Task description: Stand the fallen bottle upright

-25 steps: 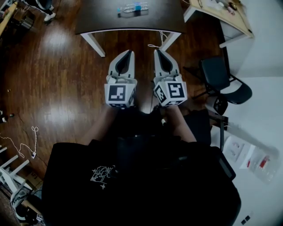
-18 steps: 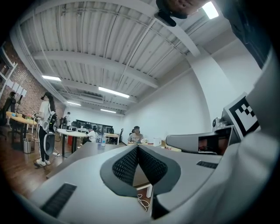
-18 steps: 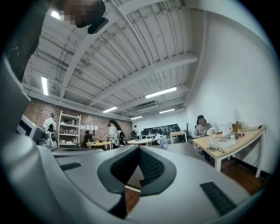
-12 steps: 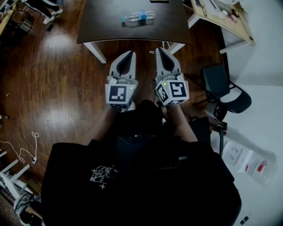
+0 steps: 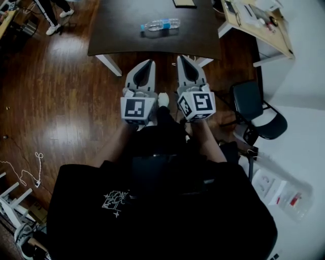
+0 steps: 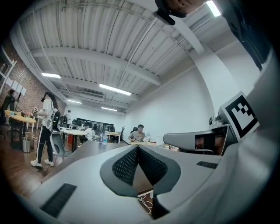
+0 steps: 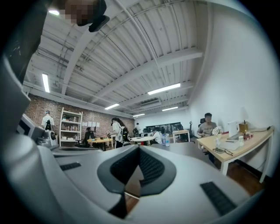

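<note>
A clear plastic bottle (image 5: 160, 24) with a blue label lies on its side on the dark table (image 5: 122, 35) at the top of the head view. Both grippers are held level, side by side, short of the table's near edge. My left gripper (image 5: 149, 62) is shut with nothing between its jaws. My right gripper (image 5: 182, 58) is shut and empty too. In the left gripper view the shut pads (image 6: 131, 164) meet at their tips, and the bottle (image 6: 102, 138) shows small and far away on the tabletop. The right gripper view shows the bottle (image 7: 165, 139) small beyond its shut pads (image 7: 151, 168).
The table stands on white legs (image 5: 108, 64) over a wooden floor. A black chair (image 5: 256, 101) stands at the right, a light wooden desk (image 5: 254, 23) at the top right. A dark flat item (image 5: 184, 3) lies at the table's far edge. Cables (image 5: 25, 170) lie left; people sit and stand farther off.
The table and bottle have slid lower in the head view, nearer to me. Both grippers have moved forward towards the table together, staying shut and side by side.
</note>
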The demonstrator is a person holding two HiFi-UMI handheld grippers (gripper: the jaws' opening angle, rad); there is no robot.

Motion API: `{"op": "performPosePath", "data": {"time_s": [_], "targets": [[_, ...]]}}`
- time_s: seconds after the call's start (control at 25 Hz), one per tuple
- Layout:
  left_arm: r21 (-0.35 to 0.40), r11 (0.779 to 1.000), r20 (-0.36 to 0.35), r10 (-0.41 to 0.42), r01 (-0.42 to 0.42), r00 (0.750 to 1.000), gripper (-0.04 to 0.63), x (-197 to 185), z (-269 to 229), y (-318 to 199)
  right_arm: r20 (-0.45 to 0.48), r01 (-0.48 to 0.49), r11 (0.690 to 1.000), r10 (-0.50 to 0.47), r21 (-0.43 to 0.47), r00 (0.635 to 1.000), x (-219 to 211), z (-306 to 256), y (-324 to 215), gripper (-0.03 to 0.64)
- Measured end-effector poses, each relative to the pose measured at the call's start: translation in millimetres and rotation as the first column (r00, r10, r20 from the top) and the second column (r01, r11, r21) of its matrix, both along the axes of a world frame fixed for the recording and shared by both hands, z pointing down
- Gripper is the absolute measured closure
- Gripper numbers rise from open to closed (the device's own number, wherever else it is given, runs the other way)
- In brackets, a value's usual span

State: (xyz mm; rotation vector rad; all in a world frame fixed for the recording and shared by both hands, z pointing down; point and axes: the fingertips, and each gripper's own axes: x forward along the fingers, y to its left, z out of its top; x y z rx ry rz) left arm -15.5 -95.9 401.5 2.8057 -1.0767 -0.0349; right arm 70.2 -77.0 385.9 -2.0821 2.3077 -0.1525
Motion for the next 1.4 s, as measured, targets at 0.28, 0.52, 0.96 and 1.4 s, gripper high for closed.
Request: {"op": "performPosePath", "data": {"time_s": [0.28,0.52,0.96,1.4], "targets": [[-0.011,0.999,0.017,-0.032,0.033,0.999,0.601,27,5,-46,0.013,0.047,0.999,-0.046,-0.007,0.999,24,7,-53,0.592],[-0.017,0.997,0.017,-0.071,0.071,0.997,0.601,53,1,-84,0.026,0.099,0.995,-0.098,-0.028,0.995,51,9,-95,0.592],[-0.009,0.983,0.026,-0.181,0.182,0.983,0.601,100,0,-149,0.010,0.260,0.964,-0.260,-0.052,0.966,91,24,-172,0.592],[-0.023,0.963,0.076,-0.264,0.267,0.961,0.601,95,16,-187,-0.068,0.481,0.859,-0.499,-0.176,0.864,67,66,-238,0.592]]}}
